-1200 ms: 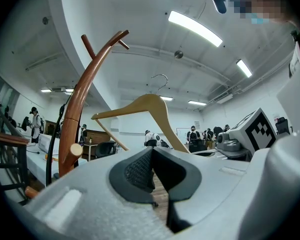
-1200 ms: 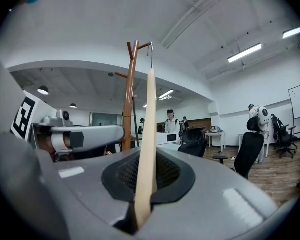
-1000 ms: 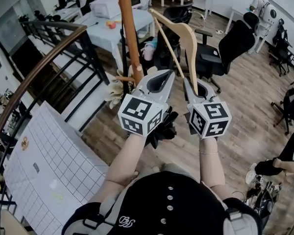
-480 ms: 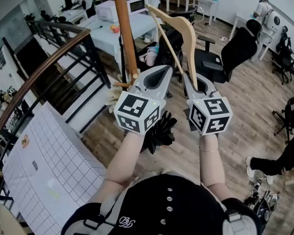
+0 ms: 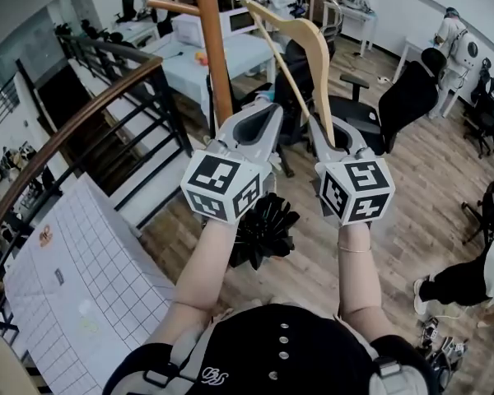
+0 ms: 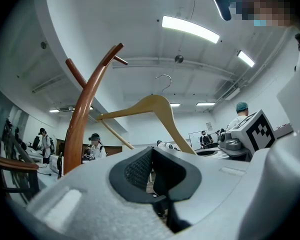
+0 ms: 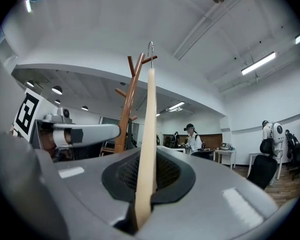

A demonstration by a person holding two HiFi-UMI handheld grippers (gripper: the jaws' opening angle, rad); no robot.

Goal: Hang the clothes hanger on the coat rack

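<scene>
A pale wooden clothes hanger (image 5: pixel 311 60) with a metal hook (image 6: pixel 163 78) stands tilted above my hands. My right gripper (image 5: pixel 330 142) is shut on one arm of the hanger (image 7: pixel 148 134), which runs up between the pads. The brown wooden coat rack (image 5: pixel 212 48) rises just left of the hanger, its pegs branching at the top (image 6: pixel 92 84). The hanger's hook (image 7: pixel 151 47) shows close to the rack's upper pegs (image 7: pixel 135 66), apart from them. My left gripper (image 5: pixel 255 130) is beside the rack's pole, shut with nothing in it.
A curved stair railing (image 5: pixel 82 113) and a white gridded board (image 5: pixel 74 286) lie at the left. A white table (image 5: pixel 189 52) stands behind the rack. Black office chairs (image 5: pixel 403 85) and seated people are at the right; a person's legs (image 5: pixel 465 280) reach in.
Both grippers have risen together, carrying the hanger higher alongside the coat rack's pole. The right grip on the hanger is unchanged.
</scene>
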